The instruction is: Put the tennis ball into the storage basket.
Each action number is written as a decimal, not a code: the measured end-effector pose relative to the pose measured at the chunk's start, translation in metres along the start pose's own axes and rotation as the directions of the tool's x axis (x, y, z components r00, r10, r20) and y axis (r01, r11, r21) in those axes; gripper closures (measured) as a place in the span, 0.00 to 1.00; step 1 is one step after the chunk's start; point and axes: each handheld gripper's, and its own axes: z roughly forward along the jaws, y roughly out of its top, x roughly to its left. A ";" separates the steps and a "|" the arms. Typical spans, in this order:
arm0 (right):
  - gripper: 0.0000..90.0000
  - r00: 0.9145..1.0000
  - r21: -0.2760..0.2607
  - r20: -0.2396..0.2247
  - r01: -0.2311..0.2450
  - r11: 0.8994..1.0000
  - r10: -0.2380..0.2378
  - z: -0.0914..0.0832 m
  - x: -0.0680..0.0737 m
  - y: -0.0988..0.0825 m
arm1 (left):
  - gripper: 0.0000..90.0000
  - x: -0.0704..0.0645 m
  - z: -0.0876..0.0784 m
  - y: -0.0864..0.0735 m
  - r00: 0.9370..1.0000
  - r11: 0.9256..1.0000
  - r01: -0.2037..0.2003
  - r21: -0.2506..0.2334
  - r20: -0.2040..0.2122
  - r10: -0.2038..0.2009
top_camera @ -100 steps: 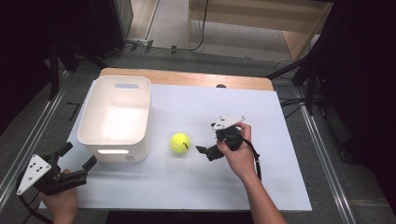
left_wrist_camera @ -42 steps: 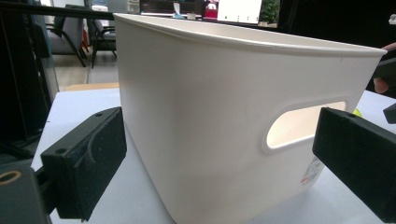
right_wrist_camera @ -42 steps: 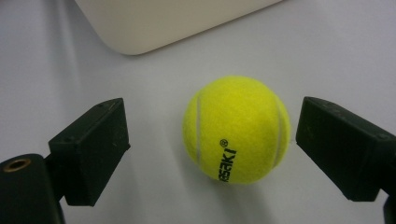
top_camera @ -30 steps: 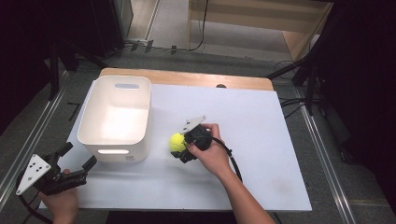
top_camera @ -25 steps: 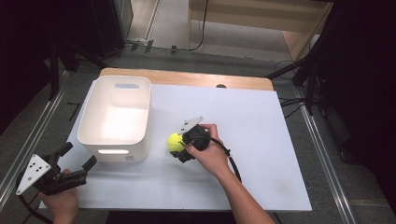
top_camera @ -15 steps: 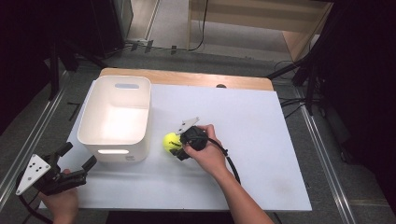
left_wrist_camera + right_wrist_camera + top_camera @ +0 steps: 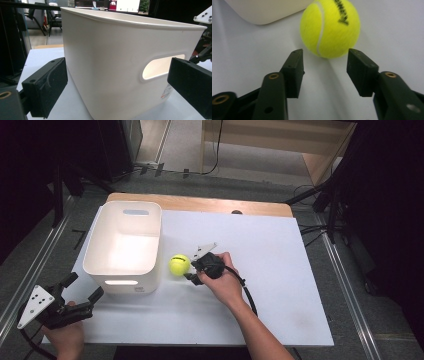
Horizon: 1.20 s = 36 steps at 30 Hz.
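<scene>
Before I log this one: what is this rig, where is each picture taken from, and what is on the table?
There is no robot here. A person holds a hand-held two-jaw tool in each hand.

The high view looks down on the white table from above, with the person's arms coming in at the bottom. The other two views come from a small camera on each gripper, looking out along its black jaws.

On the table are a white plastic bin with a handle slot and a yellow tennis ball just to its right.

The left gripper is at the table's near left corner. Its jaws are wide open, holding nothing and pointing at the bin.

The right gripper has just been closing its jaws on the tennis ball. The tips meet the ball's near side, and the ball sits on the table.
</scene>
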 end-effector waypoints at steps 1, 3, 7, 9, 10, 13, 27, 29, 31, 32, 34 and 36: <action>0.40 1.000 -0.009 0.001 -0.008 1.000 0.008 -0.002 0.000 0.000 | 0.03 0.000 0.000 0.000 1.000 1.000 -0.001 -0.001 0.000 0.001; 0.26 1.000 -0.039 -0.001 -0.020 0.999 0.020 -0.004 -0.002 0.002 | 0.03 0.001 0.000 0.000 1.000 1.000 -0.001 -0.002 0.001 0.001; 0.12 1.000 -0.034 0.013 -0.005 0.999 0.006 0.003 -0.001 0.015 | 0.03 0.000 0.001 0.000 1.000 1.000 -0.003 0.005 0.003 0.003; 0.12 0.999 -0.023 0.038 0.001 1.000 0.000 0.010 -0.003 0.023 | 0.03 0.000 0.001 0.000 1.000 1.000 0.000 0.004 0.003 0.000; 0.12 0.999 -0.030 0.033 -0.010 1.000 0.011 0.014 -0.006 0.027 | 0.03 0.001 0.000 0.000 1.000 1.000 0.002 0.005 0.002 -0.002; 0.12 0.998 -0.043 0.022 -0.049 0.998 0.050 0.024 -0.015 0.038 | 0.03 0.001 0.000 0.000 1.000 1.000 0.007 -0.001 0.006 -0.007; 0.12 1.000 -0.007 -0.008 -0.005 1.000 0.005 0.052 -0.022 0.061 | 0.03 0.002 0.000 0.000 1.000 1.000 0.010 -0.003 0.012 -0.010; 0.12 1.000 0.000 -0.005 -0.008 1.000 0.008 0.056 -0.023 0.062 | 0.03 0.002 0.000 0.000 1.000 1.000 0.011 -0.003 0.012 -0.011; 0.12 1.000 0.006 -0.006 -0.014 1.000 0.014 0.059 -0.024 0.062 | 0.03 0.002 0.000 0.000 1.000 1.000 0.009 -0.003 0.013 -0.009; 0.12 1.000 0.009 -0.004 -0.017 1.000 0.017 0.061 -0.024 0.062 | 0.03 0.001 0.000 0.000 1.000 1.000 0.009 -0.003 0.013 -0.009; 0.12 1.000 0.011 -0.006 -0.019 1.000 0.019 0.064 -0.024 0.062 | 0.03 0.001 0.000 0.000 1.000 1.000 0.011 -0.003 0.012 -0.011; 0.13 1.000 0.009 -0.009 -0.019 1.000 0.019 0.066 -0.024 0.062 | 0.03 0.002 -0.001 0.000 1.000 1.000 0.010 -0.003 0.013 -0.010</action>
